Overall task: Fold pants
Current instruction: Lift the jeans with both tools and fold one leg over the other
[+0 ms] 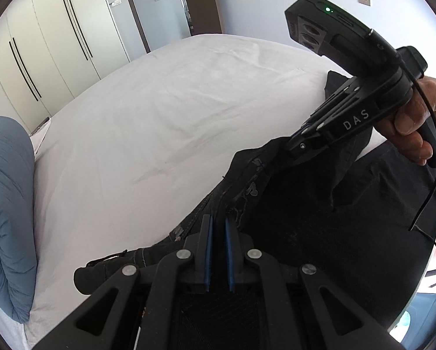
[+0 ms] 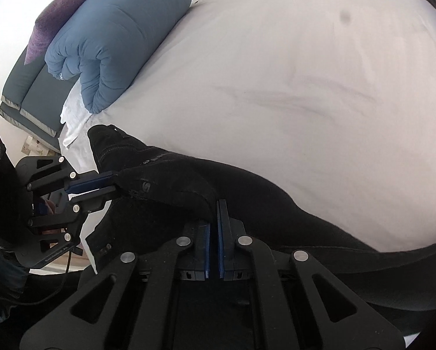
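Both grippers were clamped on the black denim pants (image 1: 320, 204): the left gripper (image 1: 218, 227) pinched a stitched edge, the right gripper (image 2: 215, 213) a raised fold. Ahead of both lay the white bedsheet (image 2: 305, 87), with a rolled blue duvet (image 2: 116, 35) beyond the left gripper.
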